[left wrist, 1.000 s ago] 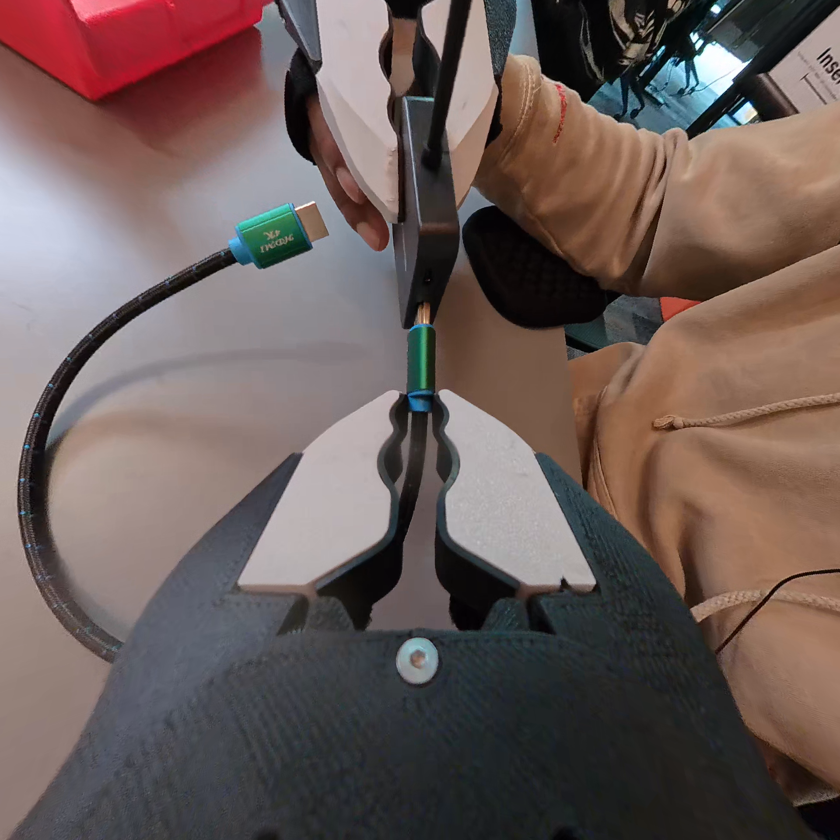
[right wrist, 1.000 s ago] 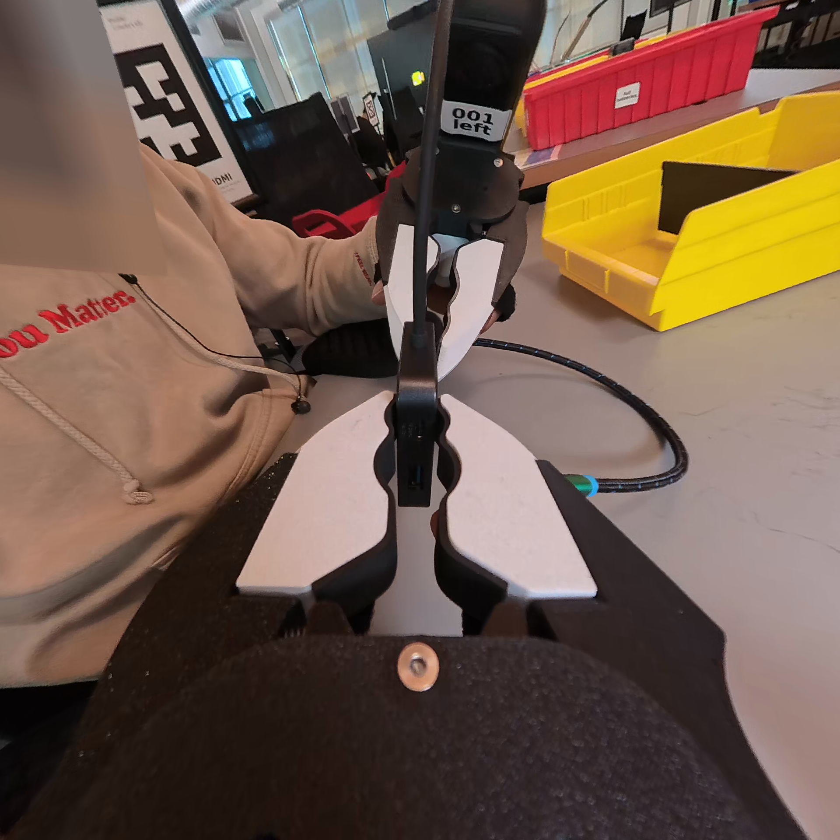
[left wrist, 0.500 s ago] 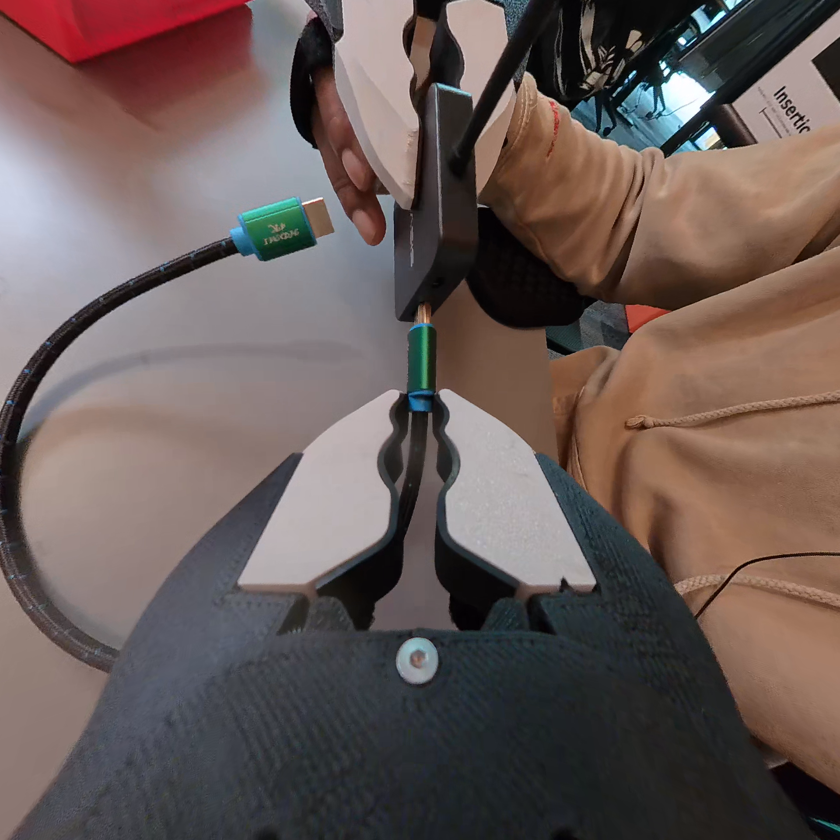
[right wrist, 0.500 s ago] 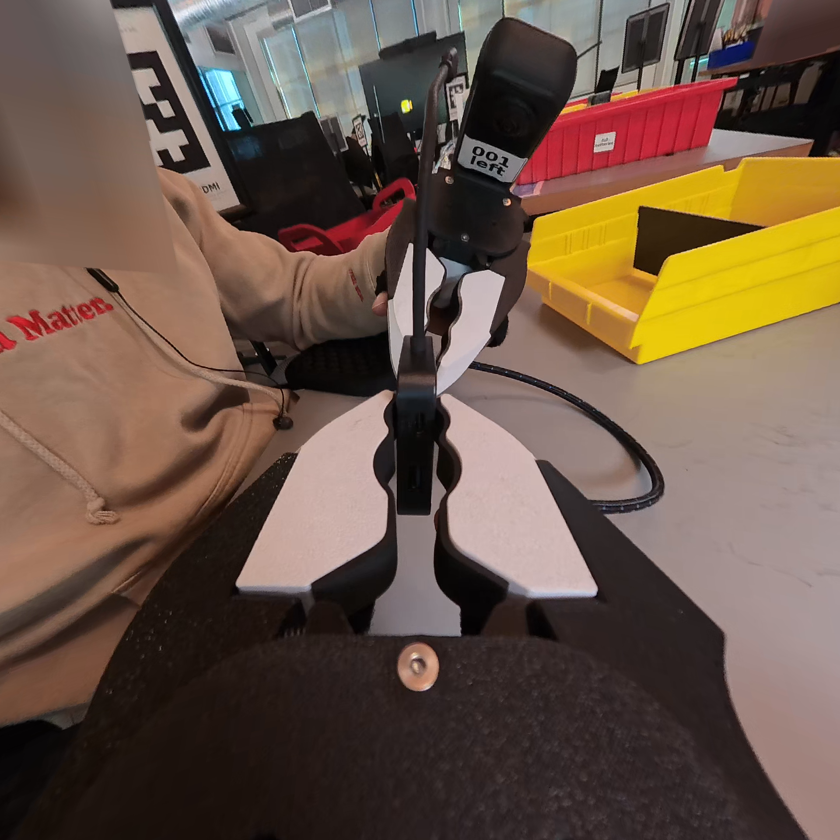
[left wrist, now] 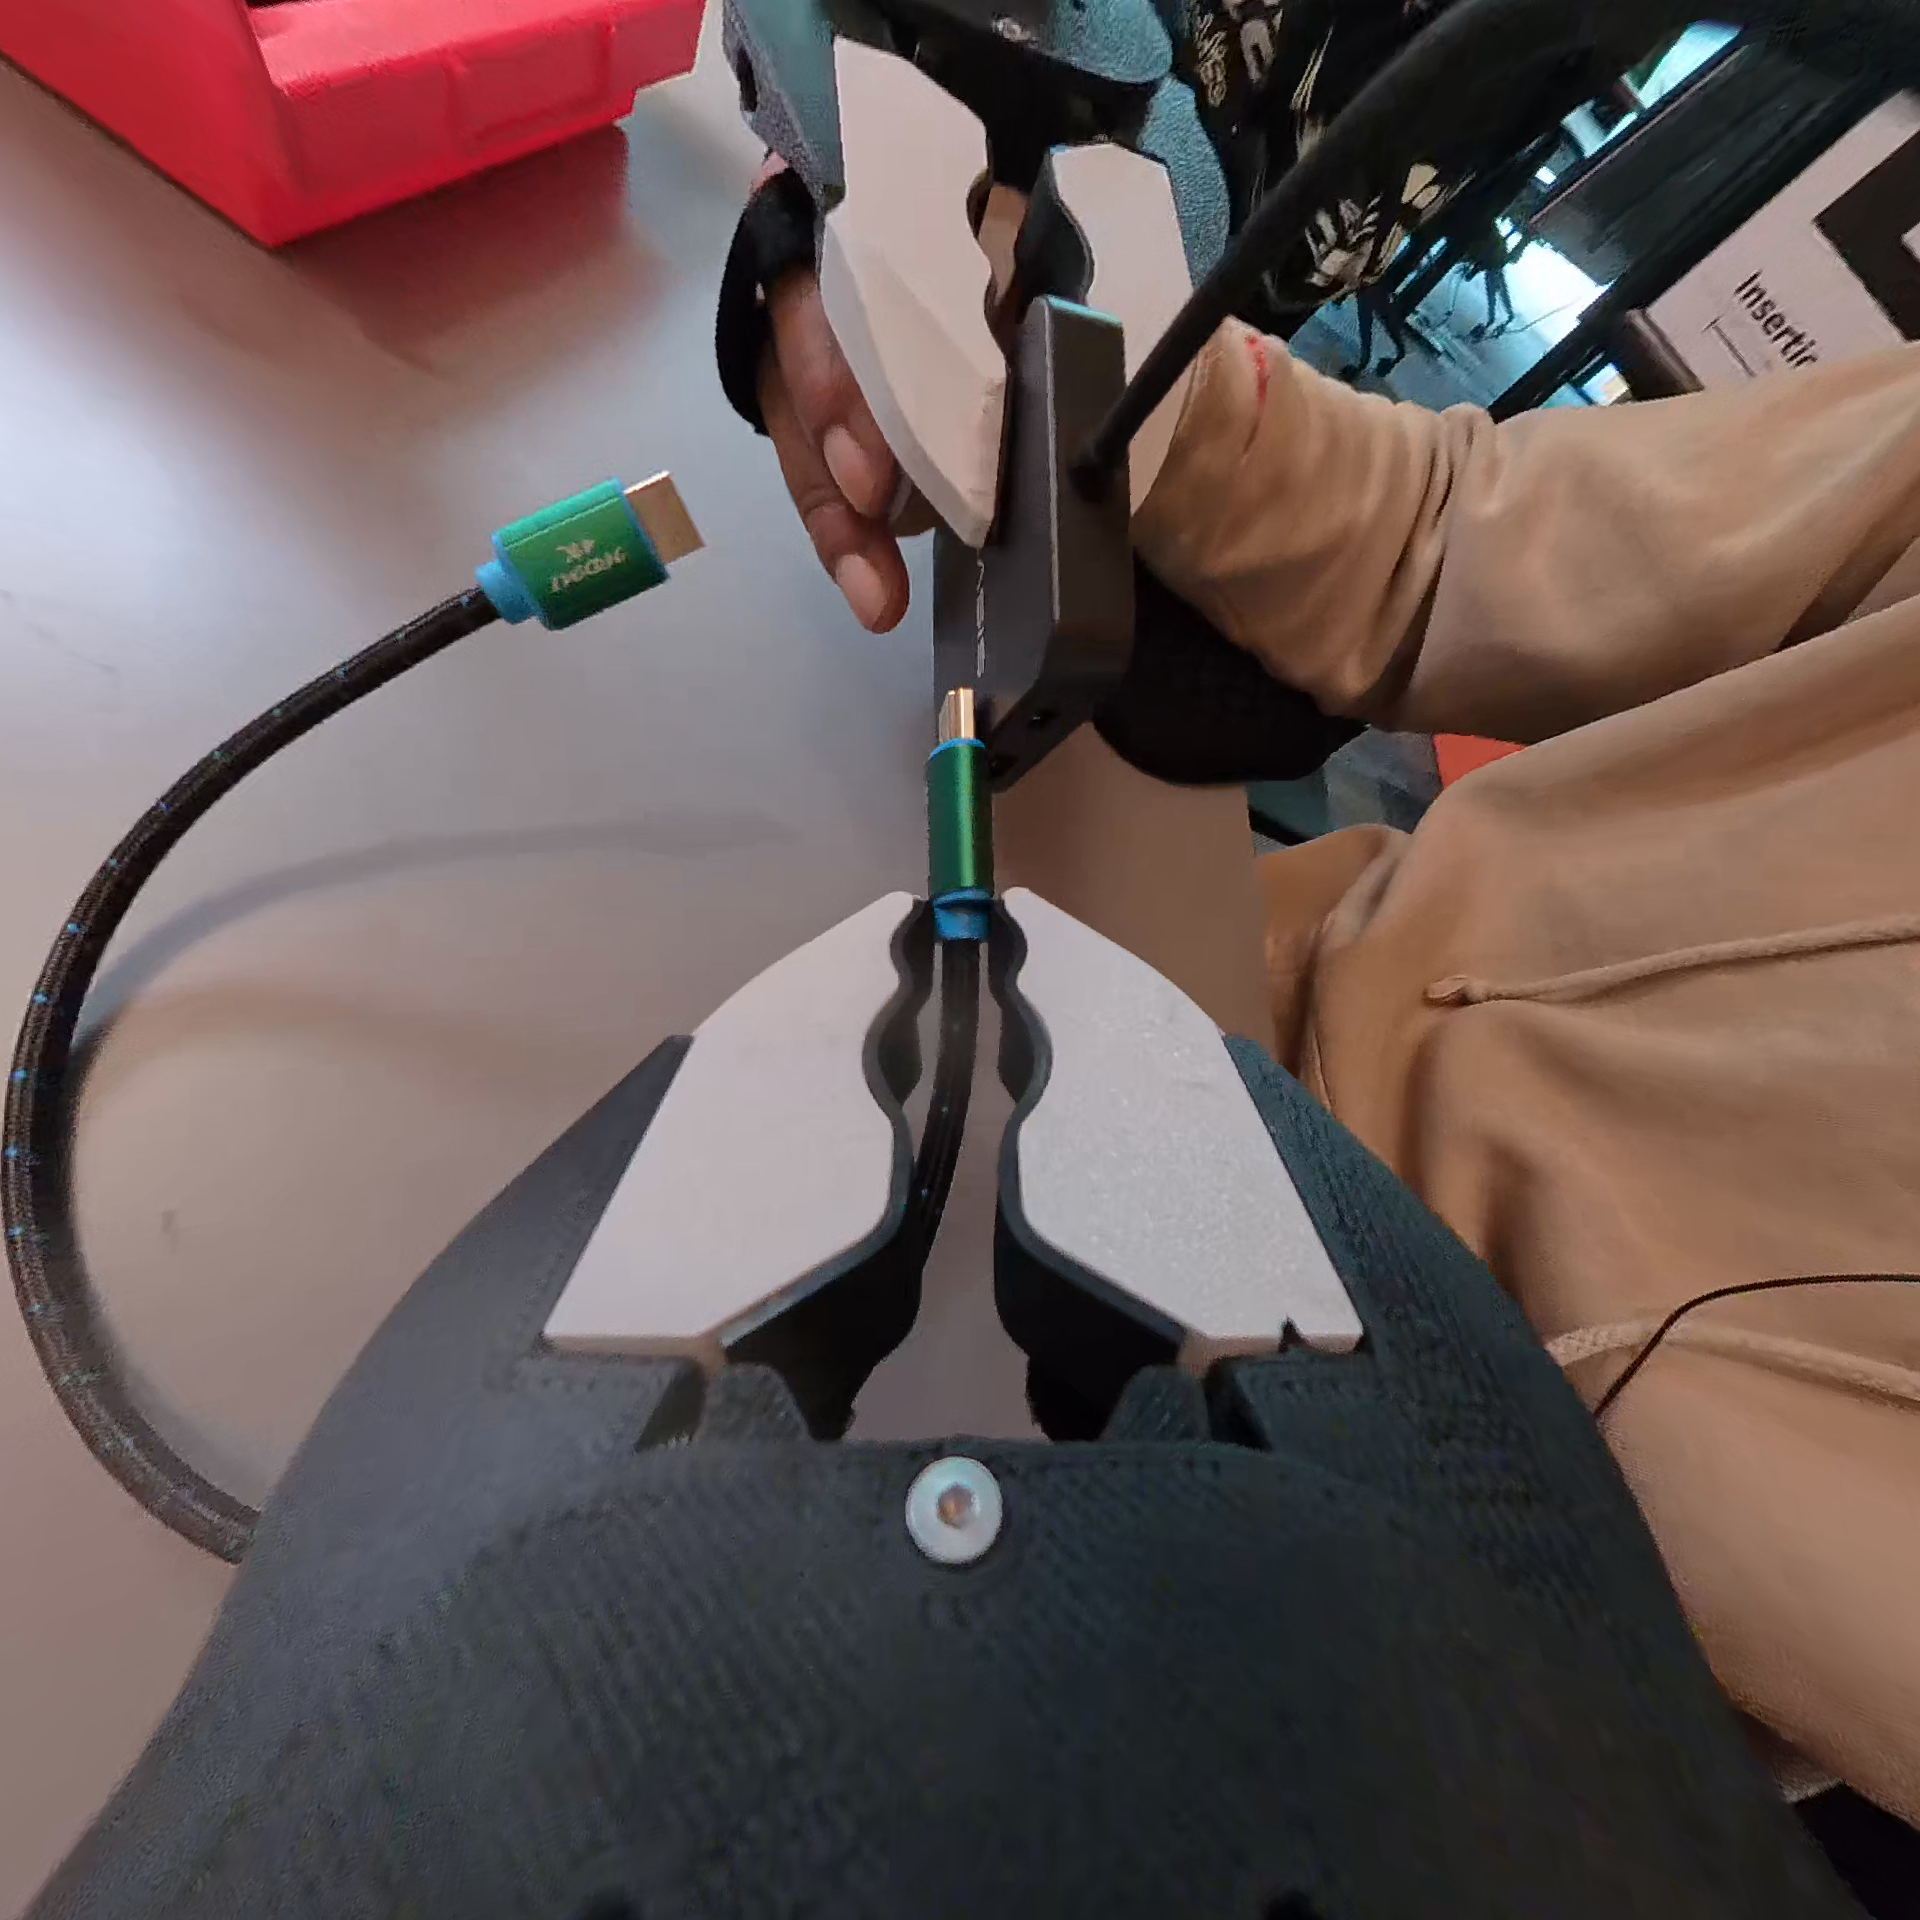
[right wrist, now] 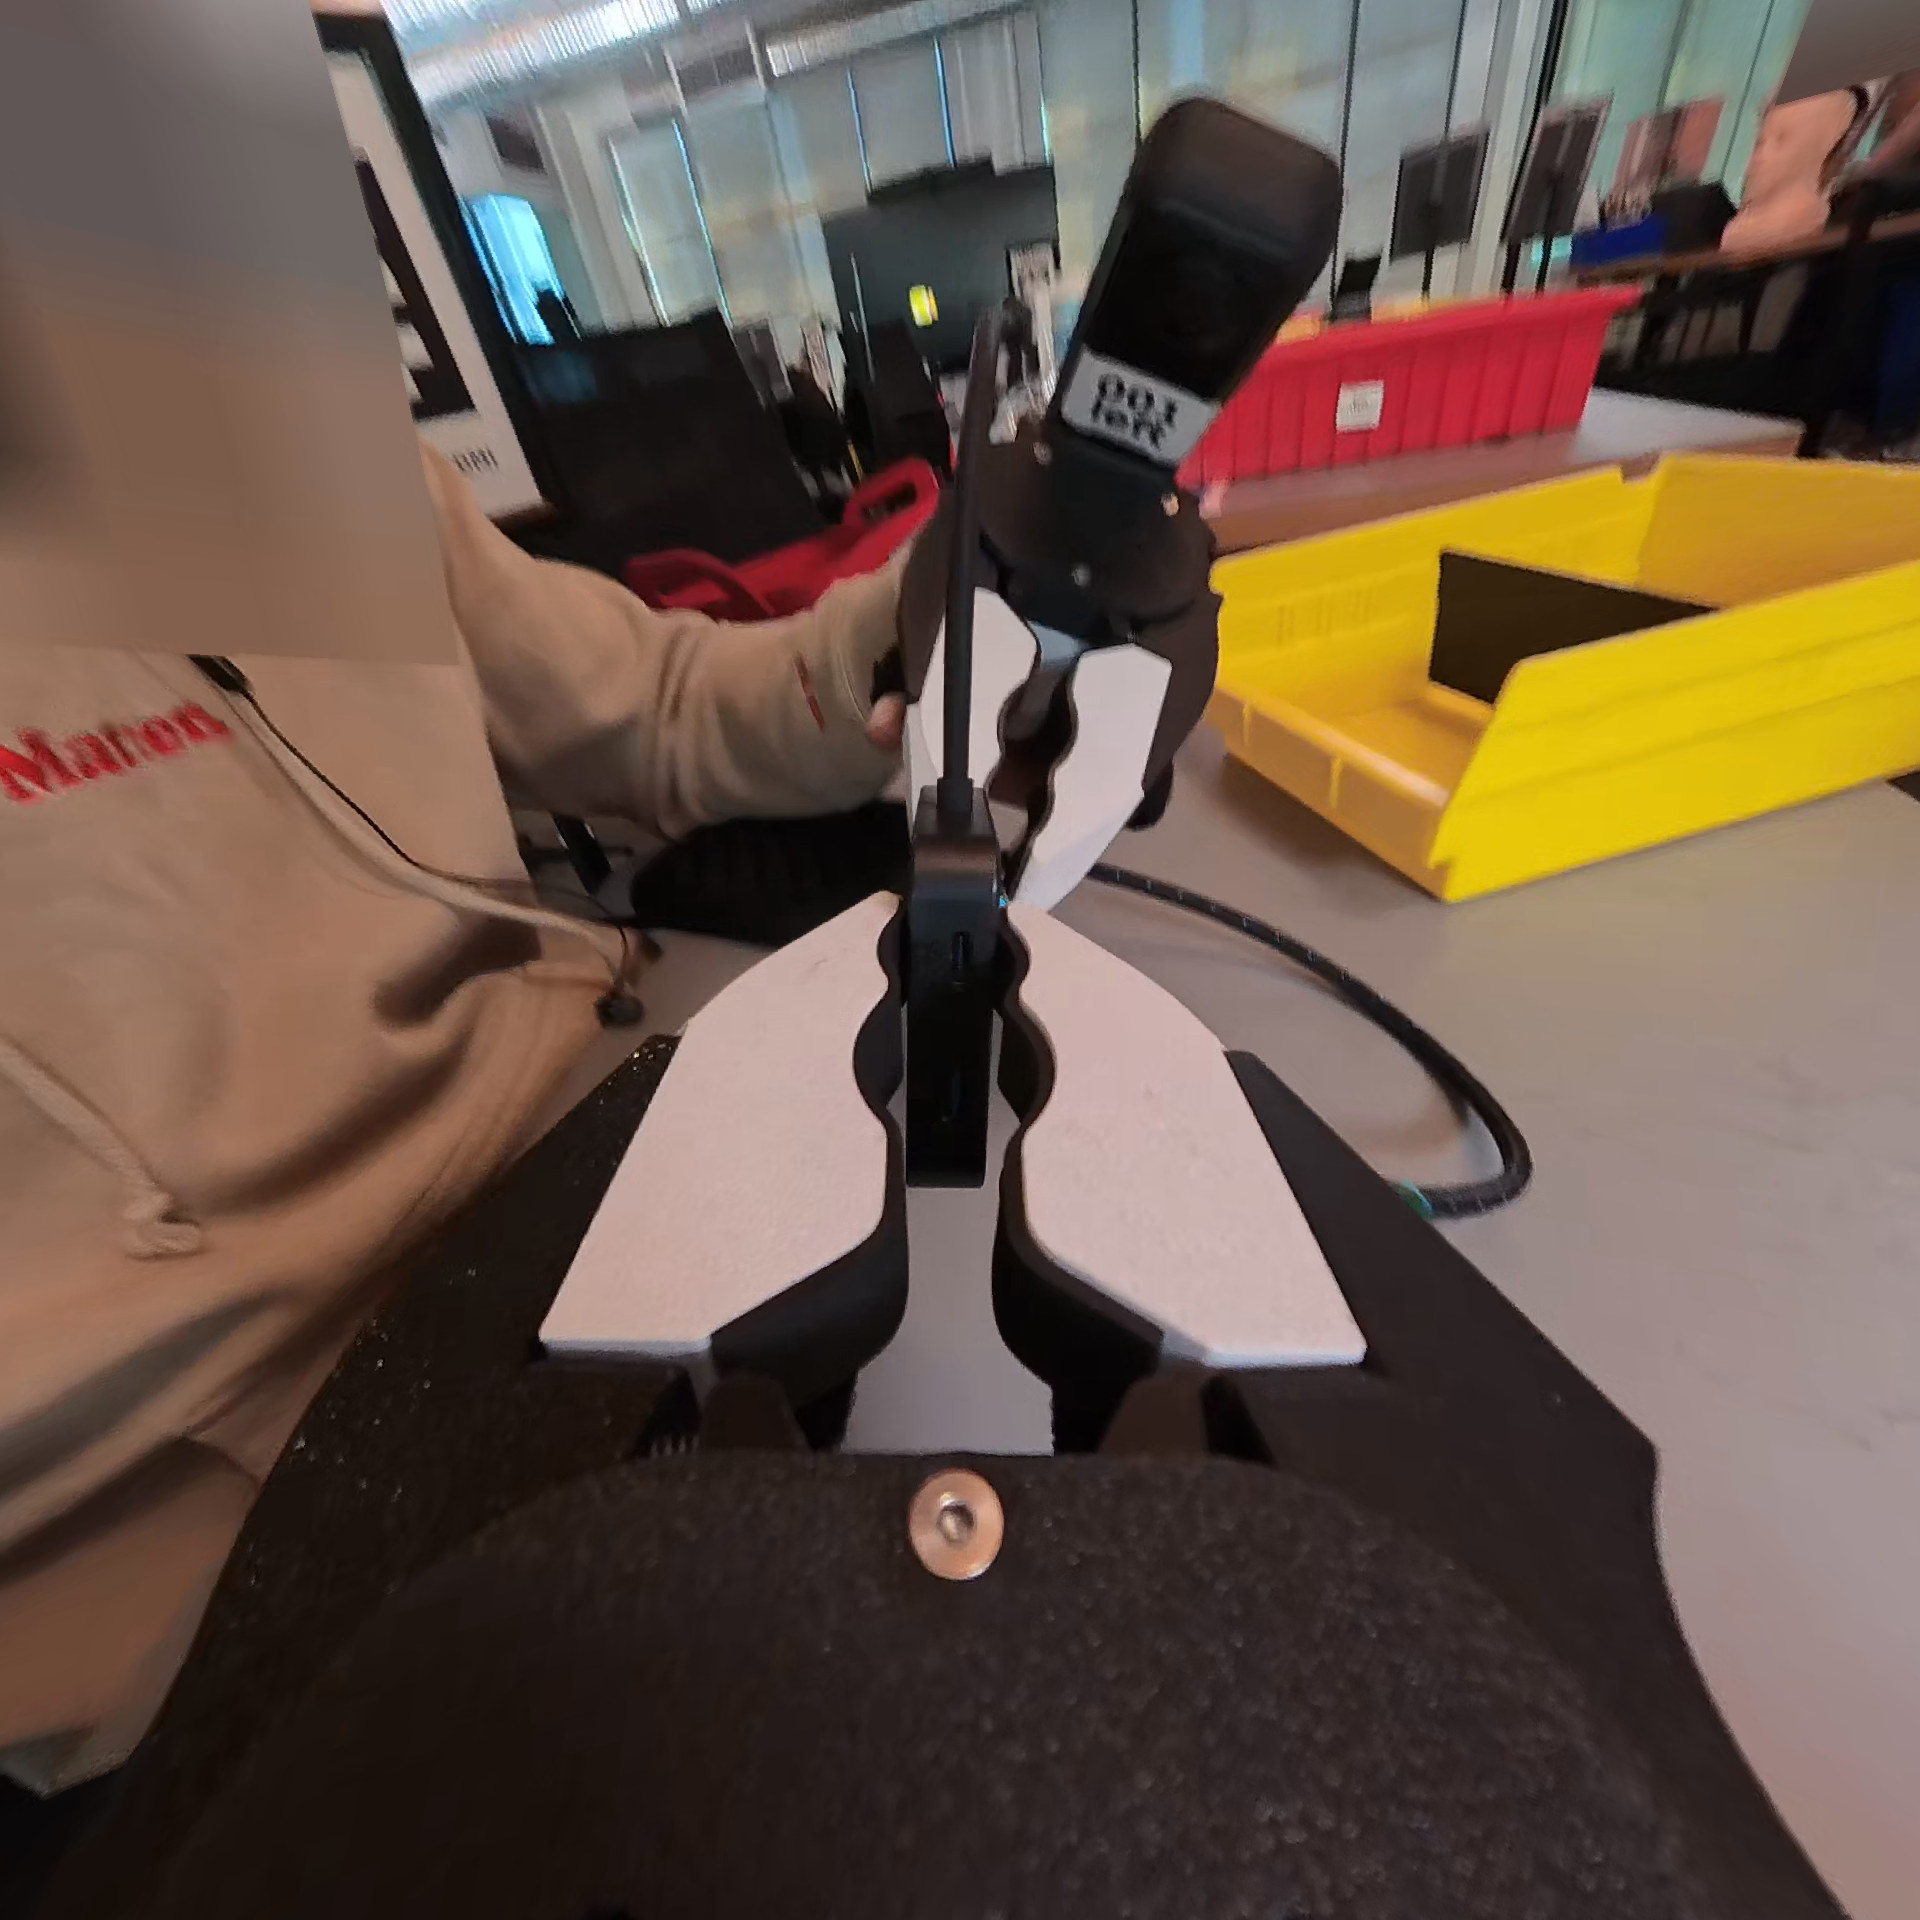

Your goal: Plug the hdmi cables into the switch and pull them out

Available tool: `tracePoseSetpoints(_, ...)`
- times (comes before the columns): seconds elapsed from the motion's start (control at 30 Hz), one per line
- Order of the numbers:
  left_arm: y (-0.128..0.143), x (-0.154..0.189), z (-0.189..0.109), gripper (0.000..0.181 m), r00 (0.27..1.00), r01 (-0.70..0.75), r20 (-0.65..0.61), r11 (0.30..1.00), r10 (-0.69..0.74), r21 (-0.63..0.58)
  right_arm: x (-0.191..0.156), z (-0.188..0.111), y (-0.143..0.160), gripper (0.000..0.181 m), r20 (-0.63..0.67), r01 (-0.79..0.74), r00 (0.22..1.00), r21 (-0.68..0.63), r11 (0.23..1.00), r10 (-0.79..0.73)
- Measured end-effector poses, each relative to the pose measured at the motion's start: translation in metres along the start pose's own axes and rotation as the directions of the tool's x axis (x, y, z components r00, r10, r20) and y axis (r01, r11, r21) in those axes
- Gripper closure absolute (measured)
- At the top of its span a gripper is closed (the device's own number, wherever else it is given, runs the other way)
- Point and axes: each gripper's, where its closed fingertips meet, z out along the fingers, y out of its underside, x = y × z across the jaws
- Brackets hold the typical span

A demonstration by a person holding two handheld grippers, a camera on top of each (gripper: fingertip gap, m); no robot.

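Observation:
In the left wrist view my left gripper [left wrist: 958, 906] is shut on the braided HDMI cable just behind its green plug [left wrist: 958, 821]. The plug's gold tip [left wrist: 956, 717] is bare and sits beside the lower end of the dark grey switch [left wrist: 1049, 540], outside the port. My right gripper [right wrist: 948, 920] is shut on the switch [right wrist: 945, 1039] and holds it on edge above the table. The switch's thin black lead [right wrist: 961, 623] runs upward. The cable's other green plug [left wrist: 592, 556] lies free on the table at the left.
The braided cable [left wrist: 62, 1039] loops wide on the grey table to the left. A red bin [left wrist: 343, 94] stands at the far left corner. A yellow bin [right wrist: 1558, 727] and a red bin [right wrist: 1403, 384] stand beyond. The person's tan sleeve and torso [left wrist: 1558, 935] fill the right side. Tip to tip, the grippers are about 6 cm apart.
The gold tip, earlier partly inside the switch's port, is now fully out and beside the switch. The switch has tilted and shifted right. Both grippers stay shut.

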Motion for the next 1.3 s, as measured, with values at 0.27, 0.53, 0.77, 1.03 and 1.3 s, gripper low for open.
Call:
tracePoseSetpoints(0.27,-0.001,0.005,-0.001,0.170,1.000,-0.015,-0.017,1.000,0.015,0.011,0.008,-0.014,-0.007,0.168,0.003,-0.067,0.998,0.089,0.994,0.067)
tracePoseSetpoints(0.53,0.001,0.003,0.003,0.170,1.000,0.003,-0.025,1.000,-0.002,0.010,0.006,-0.009,-0.006,0.168,0.013,-0.064,0.998,0.084,0.994,0.063)
tracePoseSetpoints(0.77,-0.002,0.004,0.002,0.170,1.000,0.010,-0.030,1.000,-0.009,0.028,0.004,-0.009,-0.014,0.168,0.054,-0.095,0.995,0.157,0.983,0.087)
tracePoseSetpoints(1.03,-0.006,0.009,0.000,0.170,0.999,0.010,-0.048,0.999,-0.008,0.046,0.000,-0.019,-0.030,0.168,0.161,-0.188,0.976,0.293,0.938,0.146)
tracePoseSetpoints(1.3,-0.011,0.012,-0.001,0.170,0.999,-0.043,-0.030,0.996,0.045,0.073,0.002,-0.020,-0.030,0.168,0.170,-0.207,0.972,0.303,0.930,0.161)
